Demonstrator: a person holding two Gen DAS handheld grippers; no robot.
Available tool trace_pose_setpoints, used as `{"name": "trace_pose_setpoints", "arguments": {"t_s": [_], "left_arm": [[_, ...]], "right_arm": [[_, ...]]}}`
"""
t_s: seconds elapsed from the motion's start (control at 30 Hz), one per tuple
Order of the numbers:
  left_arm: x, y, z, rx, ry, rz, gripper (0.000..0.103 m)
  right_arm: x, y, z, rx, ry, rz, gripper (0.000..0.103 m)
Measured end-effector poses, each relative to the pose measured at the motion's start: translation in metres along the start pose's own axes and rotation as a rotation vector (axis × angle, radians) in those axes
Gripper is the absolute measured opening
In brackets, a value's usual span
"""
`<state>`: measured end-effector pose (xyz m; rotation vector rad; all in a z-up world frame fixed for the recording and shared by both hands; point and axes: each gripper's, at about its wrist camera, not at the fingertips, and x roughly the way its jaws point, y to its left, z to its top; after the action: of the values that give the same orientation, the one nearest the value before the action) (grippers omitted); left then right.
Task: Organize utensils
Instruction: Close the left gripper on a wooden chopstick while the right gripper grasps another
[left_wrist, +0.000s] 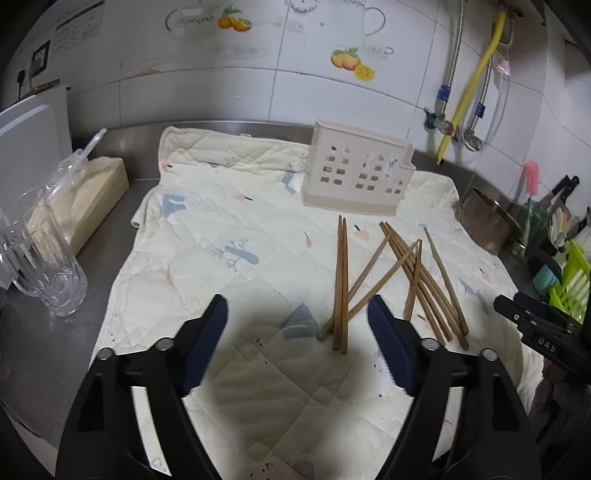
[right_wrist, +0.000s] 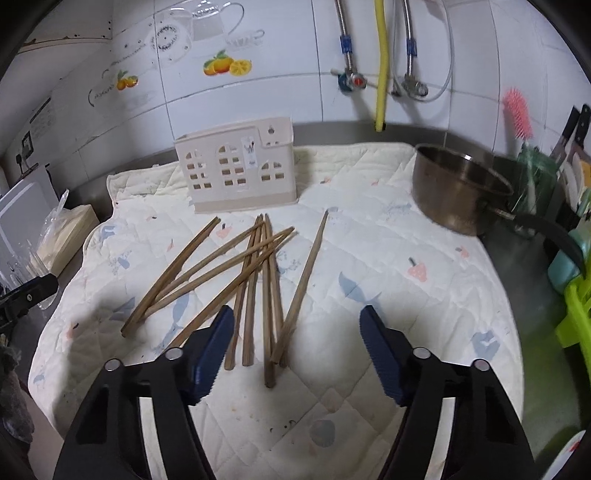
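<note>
Several wooden chopsticks (left_wrist: 402, 273) lie loose and crossed on a quilted cream cloth (left_wrist: 207, 229); they also show in the right wrist view (right_wrist: 255, 280). A beige plastic utensil holder (left_wrist: 356, 168) with window cut-outs stands upright behind them, also seen in the right wrist view (right_wrist: 236, 170). My left gripper (left_wrist: 297, 314) is open and empty, just in front of the near ends of the chopsticks. My right gripper (right_wrist: 297, 325) is open and empty, its jaws standing on either side of the near ends of the right-hand chopsticks. The right gripper's body shows at the right edge of the left wrist view (left_wrist: 535, 328).
A glass mug (left_wrist: 44, 258) and a tissue box (left_wrist: 88, 199) stand at the left on the steel counter. A steel pot (right_wrist: 458, 188) sits at the cloth's right back corner. A green rack (right_wrist: 576, 314), knives and a pink brush (right_wrist: 517, 114) are at the far right.
</note>
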<state>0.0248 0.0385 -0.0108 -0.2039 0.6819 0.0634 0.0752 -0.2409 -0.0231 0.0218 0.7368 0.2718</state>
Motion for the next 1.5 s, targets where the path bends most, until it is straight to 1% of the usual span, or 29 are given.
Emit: {"name": "trace_pose_setpoints", "arguments": {"t_s": [0.03, 0.07, 0.1, 0.23, 0.27, 0.37, 0.43, 0.5, 0.57, 0.67, 0.8, 0.87, 0.97, 1.23, 1.3, 1.5], "left_arm": [[0.002, 0.000, -0.001, 0.003, 0.006, -0.003, 0.071], [0.005, 0.000, -0.002, 0.006, 0.013, -0.007, 0.067], [0.008, -0.001, -0.003, 0.011, 0.023, -0.010, 0.065], [0.020, -0.004, -0.004, 0.030, 0.053, -0.024, 0.053], [0.025, -0.005, -0.004, 0.034, 0.064, -0.035, 0.048], [0.037, -0.011, -0.004, 0.046, 0.094, -0.049, 0.046], [0.049, -0.016, -0.002, 0.055, 0.117, -0.067, 0.040], [0.059, -0.021, 0.000, 0.065, 0.133, -0.082, 0.038], [0.072, -0.025, 0.002, 0.074, 0.158, -0.083, 0.029], [0.089, -0.027, 0.004, 0.069, 0.190, -0.110, 0.021], [0.105, -0.030, 0.004, 0.077, 0.218, -0.116, 0.020], [0.112, -0.030, 0.005, 0.077, 0.234, -0.116, 0.014], [0.118, -0.028, 0.004, 0.069, 0.247, -0.113, 0.012], [0.123, -0.026, 0.006, 0.069, 0.257, -0.115, 0.012], [0.127, -0.025, 0.004, 0.061, 0.270, -0.114, 0.012], [0.133, -0.019, 0.004, 0.031, 0.274, -0.124, 0.012]], "right_arm": [[0.002, 0.001, -0.001, 0.001, 0.006, 0.003, 0.063], [0.005, 0.001, -0.001, 0.001, 0.010, 0.005, 0.061], [0.006, 0.001, -0.001, 0.001, 0.011, 0.006, 0.057], [0.013, 0.001, -0.001, 0.016, 0.024, 0.024, 0.051], [0.015, 0.002, -0.001, 0.017, 0.027, 0.029, 0.050], [0.019, 0.002, -0.001, 0.014, 0.037, 0.036, 0.050], [0.022, 0.002, -0.002, 0.015, 0.045, 0.046, 0.050], [0.025, 0.003, -0.002, 0.013, 0.051, 0.051, 0.050], [0.029, 0.003, -0.001, 0.015, 0.057, 0.056, 0.051], [0.032, 0.001, 0.000, 0.019, 0.061, 0.061, 0.050], [0.037, -0.002, 0.001, 0.025, 0.066, 0.062, 0.050], [0.040, -0.004, 0.002, 0.030, 0.071, 0.064, 0.050], [0.045, -0.005, 0.002, 0.033, 0.078, 0.063, 0.050], [0.055, -0.004, 0.002, 0.032, 0.094, 0.068, 0.051], [0.057, -0.003, 0.002, 0.032, 0.097, 0.068, 0.050], [0.060, -0.002, 0.002, 0.035, 0.100, 0.069, 0.050]]}}
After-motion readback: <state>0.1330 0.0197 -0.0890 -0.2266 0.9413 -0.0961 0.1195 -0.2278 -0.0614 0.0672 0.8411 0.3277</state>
